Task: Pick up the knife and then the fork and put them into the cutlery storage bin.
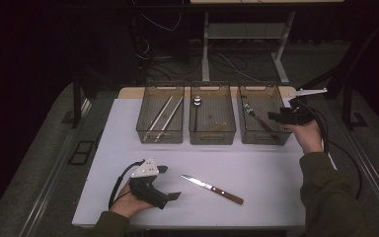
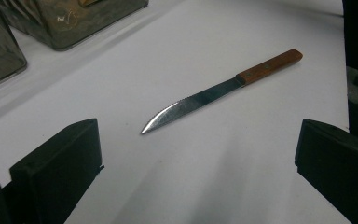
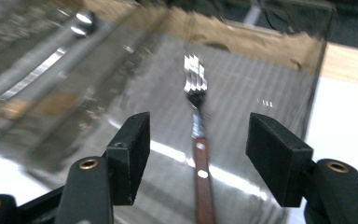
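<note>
Hovering spread, the right claw (image 3: 198, 158) straddles the fork (image 3: 198, 140) lying in the right bin (image 1: 264, 134).

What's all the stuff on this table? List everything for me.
Bins: three, smoky clear, in a row at the far edge.
Chopsticks: two, pale, left bin.
Spoon: one, silver, middle bin.
Fork: one, silver with wooden handle, right bin.
Knife: one, steel blade, wooden handle, near side of the white table.
Left gripper: black, open, beside the knife.
Right gripper: black, open over the fork.
</note>
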Available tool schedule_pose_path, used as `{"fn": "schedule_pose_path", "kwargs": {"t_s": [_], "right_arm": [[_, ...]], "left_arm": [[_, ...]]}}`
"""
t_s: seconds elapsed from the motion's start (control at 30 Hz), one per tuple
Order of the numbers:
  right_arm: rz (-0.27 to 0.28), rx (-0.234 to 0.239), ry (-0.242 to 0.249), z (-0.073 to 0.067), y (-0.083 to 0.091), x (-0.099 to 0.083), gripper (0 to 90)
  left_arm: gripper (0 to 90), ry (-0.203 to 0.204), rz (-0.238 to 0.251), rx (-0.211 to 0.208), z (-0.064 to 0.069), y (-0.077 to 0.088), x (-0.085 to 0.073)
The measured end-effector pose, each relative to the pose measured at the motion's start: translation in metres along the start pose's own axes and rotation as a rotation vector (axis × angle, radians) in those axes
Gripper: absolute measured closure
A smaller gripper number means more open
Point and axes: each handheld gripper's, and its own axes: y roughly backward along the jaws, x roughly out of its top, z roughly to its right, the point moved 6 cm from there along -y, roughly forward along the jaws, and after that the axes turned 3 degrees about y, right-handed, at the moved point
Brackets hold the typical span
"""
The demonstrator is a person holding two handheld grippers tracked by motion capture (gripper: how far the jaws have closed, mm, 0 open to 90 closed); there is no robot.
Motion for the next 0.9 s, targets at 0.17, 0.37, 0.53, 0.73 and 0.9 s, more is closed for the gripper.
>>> {"fn": "schedule_pose_path", "kwargs": {"t_s": [0.17,0.37,0.53,0.73,0.9], "right_arm": [[0.054,0.083,0.035,-0.020,0.014,0.001,35.2],[0.090,0.156,0.092,-0.046,0.030,-0.004,31.4],[0.101,0.203,0.120,-0.062,0.036,-0.014,29.9],[0.116,0.259,0.141,-0.078,0.039,-0.031,27.1],[0.114,0.277,0.156,-0.086,0.042,-0.042,25.0]], "left_arm": [[0.0,-0.002,-0.003,0.002,0.000,0.000,0.000],[0.0,0.003,0.004,0.004,0.000,0.000,0.000],[0.0,0.003,0.006,0.002,0.000,0.000,0.000],[0.0,0.003,0.008,0.002,0.001,0.000,0.000],[0.0,0.000,0.009,0.001,0.001,0.000,0.000]]}}
